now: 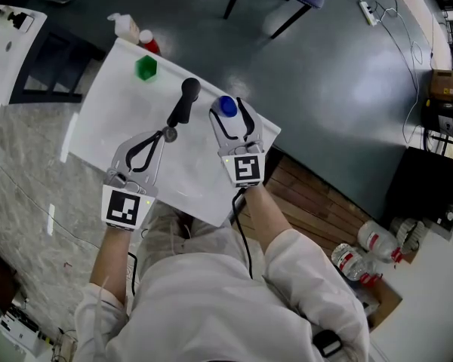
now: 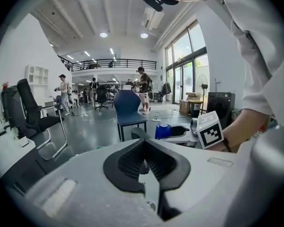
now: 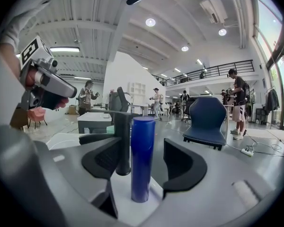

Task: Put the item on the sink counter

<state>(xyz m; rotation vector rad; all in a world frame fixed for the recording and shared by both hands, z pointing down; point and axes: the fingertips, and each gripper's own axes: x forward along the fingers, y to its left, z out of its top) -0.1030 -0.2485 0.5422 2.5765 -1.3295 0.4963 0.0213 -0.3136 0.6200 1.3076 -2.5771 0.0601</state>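
Observation:
A blue cylinder point(image 1: 227, 105) stands upright on the white counter point(image 1: 113, 127). My right gripper point(image 1: 228, 111) is open around it, and in the right gripper view the blue cylinder point(image 3: 143, 160) has a gap to each pad. A tall black handle-shaped item point(image 1: 185, 100) stands just to its left. My left gripper point(image 1: 168, 134) has its jaws drawn together at that item's lower end. In the left gripper view, the left gripper point(image 2: 144, 168) pinches a small dark part, with the blue cylinder point(image 2: 163, 130) beyond it.
A green cube point(image 1: 146, 68) sits near the counter's far edge. A red-capped bottle point(image 1: 148, 42) and a white bottle point(image 1: 124, 27) stand beyond it. A second white table point(image 1: 7, 51) is far left. Water bottles point(image 1: 362, 251) lie on the floor at right.

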